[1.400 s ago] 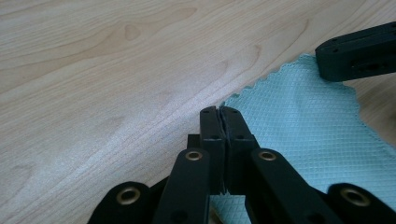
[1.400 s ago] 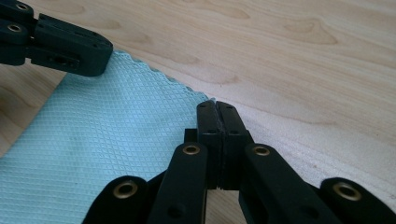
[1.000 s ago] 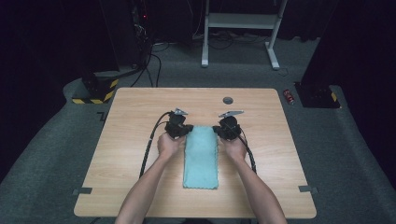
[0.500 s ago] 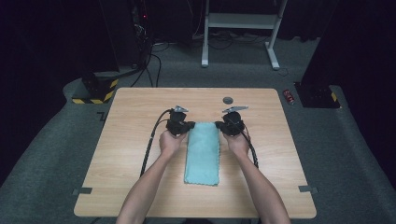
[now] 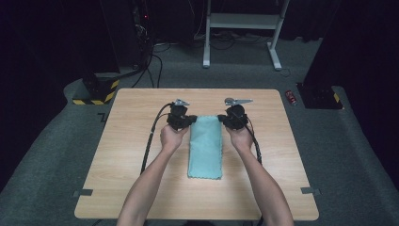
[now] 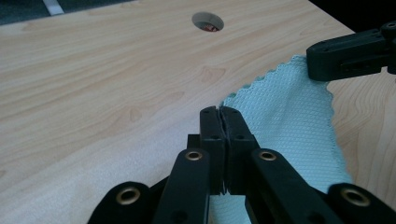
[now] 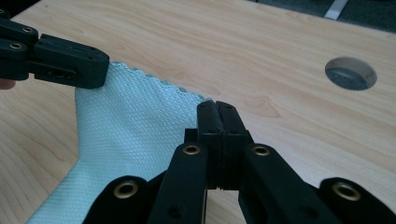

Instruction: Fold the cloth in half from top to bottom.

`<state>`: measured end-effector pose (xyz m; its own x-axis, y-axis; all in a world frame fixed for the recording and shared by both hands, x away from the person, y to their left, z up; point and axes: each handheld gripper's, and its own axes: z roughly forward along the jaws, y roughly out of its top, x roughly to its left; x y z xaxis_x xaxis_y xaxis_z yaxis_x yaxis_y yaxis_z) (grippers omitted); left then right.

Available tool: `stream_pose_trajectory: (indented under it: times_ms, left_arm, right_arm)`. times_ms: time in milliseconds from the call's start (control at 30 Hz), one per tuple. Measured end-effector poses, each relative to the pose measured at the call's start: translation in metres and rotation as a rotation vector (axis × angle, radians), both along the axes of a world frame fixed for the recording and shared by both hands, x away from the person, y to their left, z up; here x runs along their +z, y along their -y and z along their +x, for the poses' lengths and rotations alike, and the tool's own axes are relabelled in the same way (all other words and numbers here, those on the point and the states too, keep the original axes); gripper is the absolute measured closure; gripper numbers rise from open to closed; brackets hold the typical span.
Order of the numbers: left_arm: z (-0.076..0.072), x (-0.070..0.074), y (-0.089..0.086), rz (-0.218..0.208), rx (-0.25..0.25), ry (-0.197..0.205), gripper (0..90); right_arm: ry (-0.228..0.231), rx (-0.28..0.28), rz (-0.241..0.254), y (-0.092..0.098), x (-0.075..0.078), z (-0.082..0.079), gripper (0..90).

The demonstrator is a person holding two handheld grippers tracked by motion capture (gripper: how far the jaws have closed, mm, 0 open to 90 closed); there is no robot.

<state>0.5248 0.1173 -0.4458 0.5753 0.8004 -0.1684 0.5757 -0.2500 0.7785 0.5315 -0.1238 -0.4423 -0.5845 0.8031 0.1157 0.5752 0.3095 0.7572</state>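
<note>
Two far corners of the teal cloth [image 5: 205, 146] are pinched, one by each claw, and the cloth is laid lengthwise as a narrow folded strip down the middle of the surface [image 5: 127, 188], its scalloped near edge toward the person. Compared with a second ago, the strip is seen to have been drawn a little farther from the person, and its far end, then slightly skewed, is now held squarer between the two hands. The left claw [image 6: 220, 111] is closed tight with the cloth's left far corner caught between its jaws, the fabric being lifted in a slight arch beside it; the right claw [image 7: 216, 106] is likewise closed on the right far corner, the weave rising toward its tips. Each claw is also visible in the other's view, gripping the opposite corner. By this shift it is judged that the strip is being straightened and tensioned, so that a further fold, probably bringing the far end over toward the near end, can be made evenly. Beyond the cloth, a round cable hole [image 7: 350, 73] is set in the surface near its far edge, well apart from the cloth, and grey carpet [image 5: 56, 155] is spread around the surface.
</note>
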Motion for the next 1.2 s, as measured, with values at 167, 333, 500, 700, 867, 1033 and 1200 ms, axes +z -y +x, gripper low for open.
stream_pose_trajectory:
  times_ms: [167, 333, 500, 700, 867, 1033, 1200]
  left_arm:
    - [-0.006, 0.006, -0.001, 0.008, -0.023, 0.013, 88.5]
    - [-0.013, 0.007, -0.001, 0.035, -0.054, 0.017, 88.5]
    - [-0.02, 0.006, -0.002, 0.044, -0.078, 0.012, 88.5]
    - [-0.029, 0.0, -0.001, 0.07, -0.107, 0.009, 88.5]
    - [-0.036, -0.007, -0.002, 0.069, -0.118, 0.002, 88.5]
    - [-0.044, -0.01, -0.002, 0.083, -0.137, 0.008, 88.5]
    - [-0.051, -0.014, -0.003, 0.086, -0.154, -0.004, 88.5]
  right_arm:
    - [0.016, 0.015, 0.008, 0.002, 0.006, -0.005, 89.9]
    - [0.014, 0.029, 0.015, 0.004, 0.004, -0.012, 89.9]
    - [0.015, 0.046, 0.018, 0.005, 0.001, -0.018, 89.9]
    - [0.0, 0.07, 0.017, 0.007, -0.007, -0.027, 89.9]
    - [-0.011, 0.085, 0.025, 0.008, -0.014, -0.034, 89.9]
    - [-0.014, 0.098, 0.02, 0.008, -0.019, -0.041, 89.9]
    - [-0.018, 0.106, 0.031, 0.01, -0.023, -0.048, 89.9]
